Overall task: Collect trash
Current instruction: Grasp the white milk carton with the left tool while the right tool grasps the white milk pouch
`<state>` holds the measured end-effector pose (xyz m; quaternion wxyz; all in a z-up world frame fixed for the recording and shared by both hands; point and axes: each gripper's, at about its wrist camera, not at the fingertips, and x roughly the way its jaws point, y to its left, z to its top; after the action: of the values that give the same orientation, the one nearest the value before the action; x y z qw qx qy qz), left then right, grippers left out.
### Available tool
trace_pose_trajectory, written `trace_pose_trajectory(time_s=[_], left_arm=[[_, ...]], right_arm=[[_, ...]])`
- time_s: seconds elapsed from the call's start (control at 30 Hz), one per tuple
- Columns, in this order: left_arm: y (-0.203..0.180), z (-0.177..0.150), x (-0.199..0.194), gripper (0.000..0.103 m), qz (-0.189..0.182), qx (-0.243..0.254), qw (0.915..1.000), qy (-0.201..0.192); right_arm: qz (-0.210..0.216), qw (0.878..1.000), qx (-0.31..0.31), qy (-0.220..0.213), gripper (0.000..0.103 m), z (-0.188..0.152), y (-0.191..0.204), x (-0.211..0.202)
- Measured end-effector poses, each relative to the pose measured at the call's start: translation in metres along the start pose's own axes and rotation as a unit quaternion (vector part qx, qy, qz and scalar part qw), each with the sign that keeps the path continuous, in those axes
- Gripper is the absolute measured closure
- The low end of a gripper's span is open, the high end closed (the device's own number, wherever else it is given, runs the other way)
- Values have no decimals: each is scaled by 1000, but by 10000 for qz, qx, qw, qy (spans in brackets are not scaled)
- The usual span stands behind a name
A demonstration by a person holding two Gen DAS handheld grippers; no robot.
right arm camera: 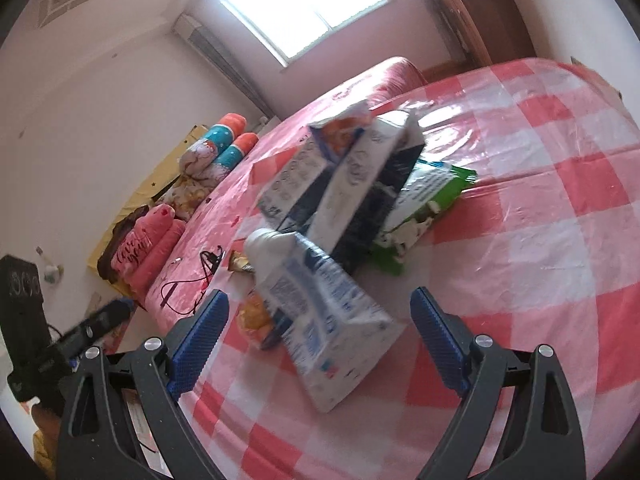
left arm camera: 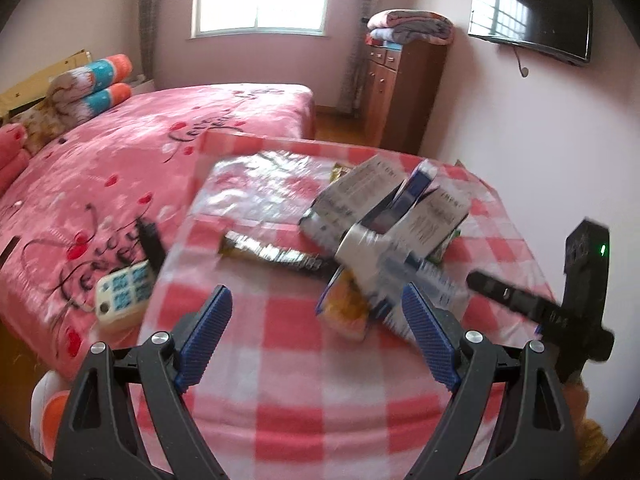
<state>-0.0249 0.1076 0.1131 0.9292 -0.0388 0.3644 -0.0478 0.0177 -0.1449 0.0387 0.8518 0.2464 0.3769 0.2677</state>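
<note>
Left wrist view looks down over a table (left arm camera: pixel 304 380) covered in a pink and white checked cloth, with the left gripper (left arm camera: pixel 316 332) held above its near part, blue pads spread wide and nothing between them. Just beyond the pads lies a heap of trash: a white and blue milk carton (left arm camera: pixel 404 280) on its side, two more cartons (left arm camera: pixel 360 196) leaning together behind it, an orange snack packet (left arm camera: pixel 344 308) and a long dark wrapper (left arm camera: pixel 272 254). To the left stands a bed (left arm camera: pixel 120 160) with a pink cover; a dark cabinet (left arm camera: pixel 400 92) stands at the far wall. Right wrist view shows the right gripper (right arm camera: pixel 320 344), also wide open and empty, with the fallen milk carton (right arm camera: pixel 328 320) lying on the table (right arm camera: pixel 520 280) between and just past its pads, not touched by them. Behind it stand the leaning cartons (right arm camera: pixel 352 184), with a green packet (right arm camera: pixel 424 200) beside them.
</note>
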Motion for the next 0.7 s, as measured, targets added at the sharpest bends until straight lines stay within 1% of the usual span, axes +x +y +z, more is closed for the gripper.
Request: trace_pose_trajectory(time_s=[0.1,0.23,0.3,0.37,0.47,0.57,0.7], left_arm=[[-12,20,22,16,-141,237,9996,110],[-35,46,59,16,-341,879,9950,327],[-47,56,79,16,-289,1280,9906,395],[-56,60,95,16,-247,1581,9860,475],[-67,66,123,16,-63,2033,9770,639],[-67,71,141,16,-83,2161,9732,779],[-67,75,163,16,9,2348,9677,920]], right_arm=[[95,9998,141,85,12,3,-9,4],[213,9994,72,276,12,7,-14,13],[265,9989,81,385,12,9,-16,18],[300,9984,82,482,12,9,-15,24],[341,9980,16,541,12,9,-15,27],[360,9978,-50,561,14,7,-11,28],[345,9974,-105,626,16,9,-5,36]])
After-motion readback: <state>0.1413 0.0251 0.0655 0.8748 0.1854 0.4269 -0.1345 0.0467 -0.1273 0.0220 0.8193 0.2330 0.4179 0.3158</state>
